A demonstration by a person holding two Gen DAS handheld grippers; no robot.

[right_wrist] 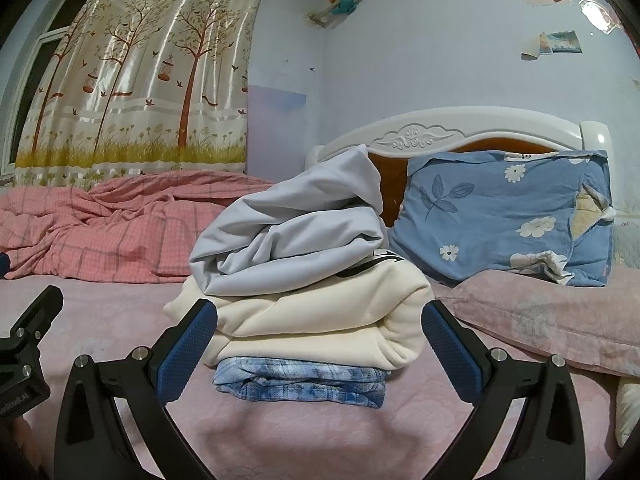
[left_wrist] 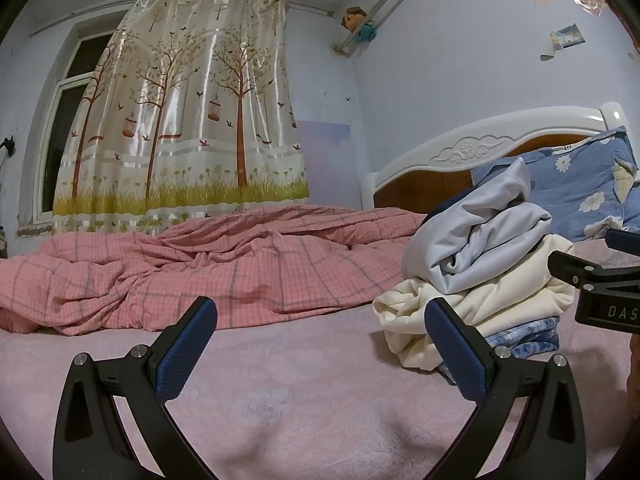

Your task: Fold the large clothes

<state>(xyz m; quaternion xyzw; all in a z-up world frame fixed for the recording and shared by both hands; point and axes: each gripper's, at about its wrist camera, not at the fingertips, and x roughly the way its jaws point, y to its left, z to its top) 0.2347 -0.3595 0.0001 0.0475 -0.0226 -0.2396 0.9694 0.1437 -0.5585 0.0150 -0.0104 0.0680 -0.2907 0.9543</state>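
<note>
Clothes sit stacked (loosely) between the right gripper's spread fingers.

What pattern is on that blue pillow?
White flowers and darker blue leaves on the blue pillow; clearest in right wrist view.

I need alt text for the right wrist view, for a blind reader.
An open right gripper faces a clothes pile on a pink bedsheet: grey garment over cream sweatshirt over blue patterned fabric.
</note>
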